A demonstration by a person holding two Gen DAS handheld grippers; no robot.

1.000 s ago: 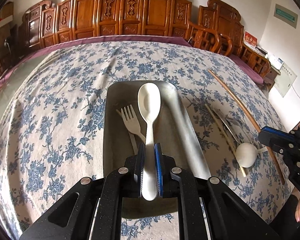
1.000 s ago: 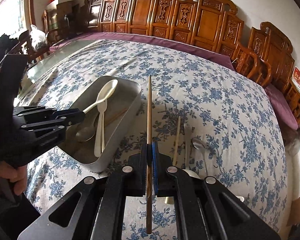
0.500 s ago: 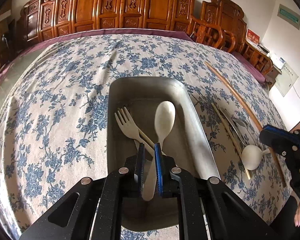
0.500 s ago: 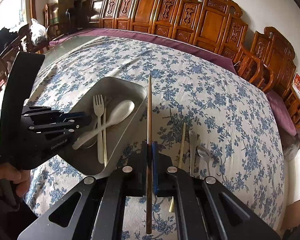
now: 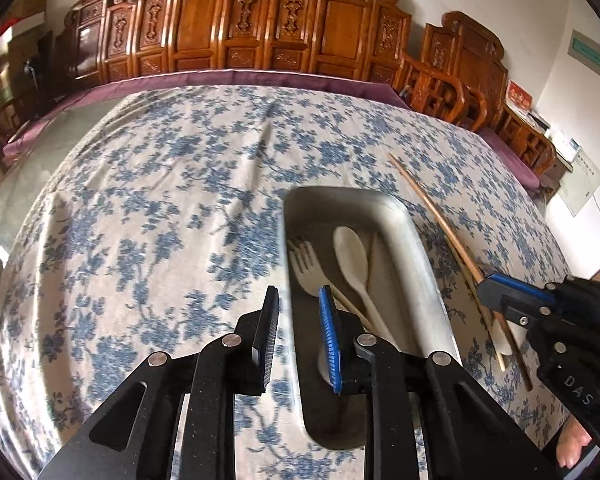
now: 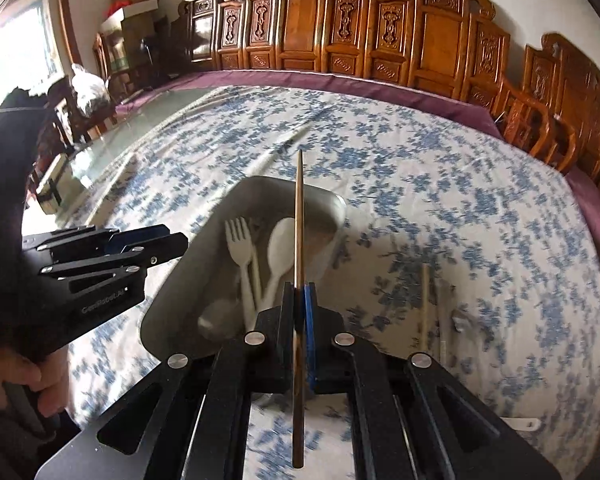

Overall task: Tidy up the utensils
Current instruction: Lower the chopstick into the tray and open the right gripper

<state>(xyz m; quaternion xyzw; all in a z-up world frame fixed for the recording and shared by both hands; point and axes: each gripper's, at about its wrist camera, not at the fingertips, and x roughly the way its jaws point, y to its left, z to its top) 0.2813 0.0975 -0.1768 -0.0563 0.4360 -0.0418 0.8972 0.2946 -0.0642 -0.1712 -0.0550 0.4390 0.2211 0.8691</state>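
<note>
Holding fork, spoon, metal tray

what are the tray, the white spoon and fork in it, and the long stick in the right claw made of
Tray: looks like metal, a dull brushed grey with soft reflections on its walls.
Spoon and fork: matte cream with no shine, probably plastic or a plant-fibre composite.
Long stick, a chopstick clamped in the right claw: brown with a darker lower end, likely wood or bamboo.

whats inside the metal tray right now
In the tray: a white fork, a white spoon, a pale chopstick and something metal, blurred. The right claw covers the near end.
</note>
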